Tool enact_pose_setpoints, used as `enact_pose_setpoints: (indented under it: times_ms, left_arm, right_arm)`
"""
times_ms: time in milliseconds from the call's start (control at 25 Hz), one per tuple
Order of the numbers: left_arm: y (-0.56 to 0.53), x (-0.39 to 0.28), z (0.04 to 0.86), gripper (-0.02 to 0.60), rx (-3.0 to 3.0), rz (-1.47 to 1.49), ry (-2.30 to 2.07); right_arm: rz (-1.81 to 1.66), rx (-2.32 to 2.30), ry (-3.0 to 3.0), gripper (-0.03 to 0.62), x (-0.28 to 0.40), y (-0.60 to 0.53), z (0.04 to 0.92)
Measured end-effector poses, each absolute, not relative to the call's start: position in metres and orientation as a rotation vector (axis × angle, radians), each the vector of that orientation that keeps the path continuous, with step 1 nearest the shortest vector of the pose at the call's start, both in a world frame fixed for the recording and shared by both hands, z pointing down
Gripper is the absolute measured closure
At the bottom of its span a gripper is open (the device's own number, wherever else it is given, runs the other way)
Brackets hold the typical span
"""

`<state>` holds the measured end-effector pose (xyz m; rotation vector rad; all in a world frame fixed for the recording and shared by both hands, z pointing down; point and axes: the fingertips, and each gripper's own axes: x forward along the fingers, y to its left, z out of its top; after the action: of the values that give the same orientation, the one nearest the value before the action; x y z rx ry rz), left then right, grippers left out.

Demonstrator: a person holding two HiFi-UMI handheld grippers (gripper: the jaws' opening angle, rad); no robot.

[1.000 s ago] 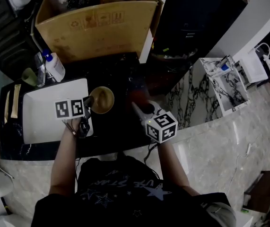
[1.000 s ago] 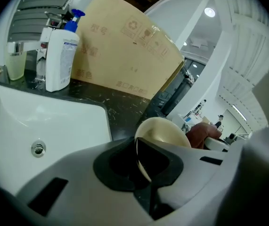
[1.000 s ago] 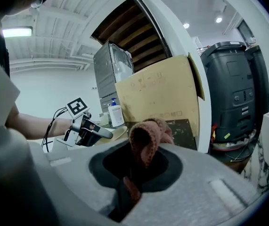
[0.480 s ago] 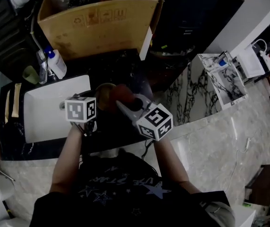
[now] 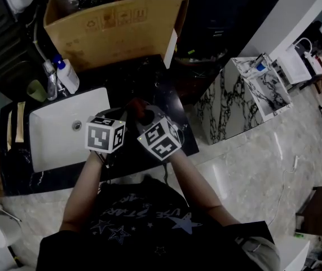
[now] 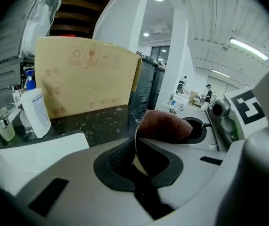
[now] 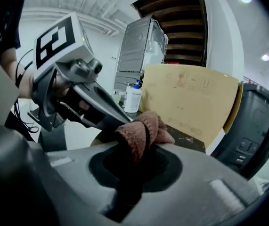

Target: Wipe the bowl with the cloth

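Both grippers have swung together since a second ago, over the counter (image 5: 158, 83) by the sink's (image 5: 53, 123) right edge. Your left gripper (image 6: 136, 157) is clamped on the bowl (image 6: 135, 142) rim, bowl up on edge. Right gripper (image 7: 133, 166) pinches the cloth (image 7: 143, 128) at the bowl. Wiping looks barely started.

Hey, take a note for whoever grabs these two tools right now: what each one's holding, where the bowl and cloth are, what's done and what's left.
Left tool: shut on the rim of the bowl, which is held up over the dark counter, right of the white sink.
Right tool: shut on the brown cloth, which is bunched at the bowl's rim and seems to touch it.
Done: bowl and cloth are both gripped and brought together.
Left: wipe round the inside. How much is already wiped can't be told. Then set both down.
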<state>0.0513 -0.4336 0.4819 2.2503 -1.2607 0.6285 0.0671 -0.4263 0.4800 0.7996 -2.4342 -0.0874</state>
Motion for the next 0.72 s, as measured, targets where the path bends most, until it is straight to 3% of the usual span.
enact_pose_setpoints:
  times_ms: [400,720]
  left_arm:
    - [-0.432,0.045,0.475,0.560,2.258,0.555,-1.320]
    - [-0.428,0.046,0.473,0.558,2.253,0.466,-1.340]
  right_arm:
    - [-0.292,0.769,-2.089,0.548,0.085,-0.431,0.501]
    - [0.079,0.531,-2.139,0.549,0.074,-0.403,0.519]
